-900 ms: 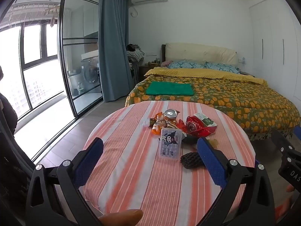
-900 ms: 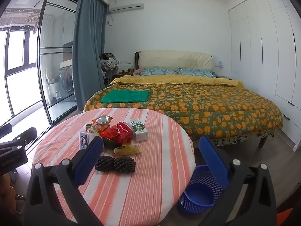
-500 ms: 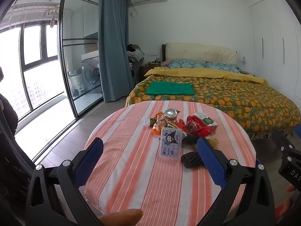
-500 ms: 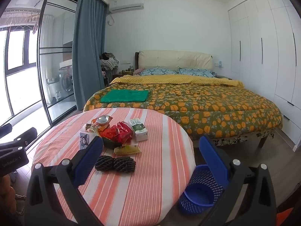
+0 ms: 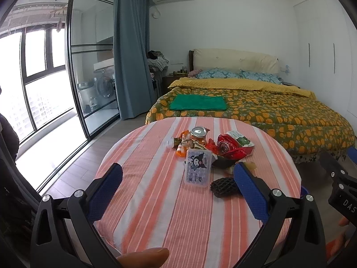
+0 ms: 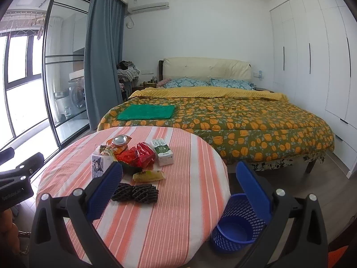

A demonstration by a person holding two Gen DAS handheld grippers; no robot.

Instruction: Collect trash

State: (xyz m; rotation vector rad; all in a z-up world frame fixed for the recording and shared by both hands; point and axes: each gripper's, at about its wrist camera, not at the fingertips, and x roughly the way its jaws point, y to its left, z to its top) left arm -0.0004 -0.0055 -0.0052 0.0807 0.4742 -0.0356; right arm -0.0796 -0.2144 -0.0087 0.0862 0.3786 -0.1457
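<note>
Bedding in orange-and-green print covers the bed behind a round table with a striped cloth. Beside the table, on the floor, stands a blue basket, upright. Both the left gripper and right gripper hover with fingers spread wide, holding nothing. Trash sits clustered mid-table: a red wrapper, a milk carton lying with its long axis running away from the camera, and black foam netting stretched crosswise, just ahead of the right gripper's left finger.
</note>
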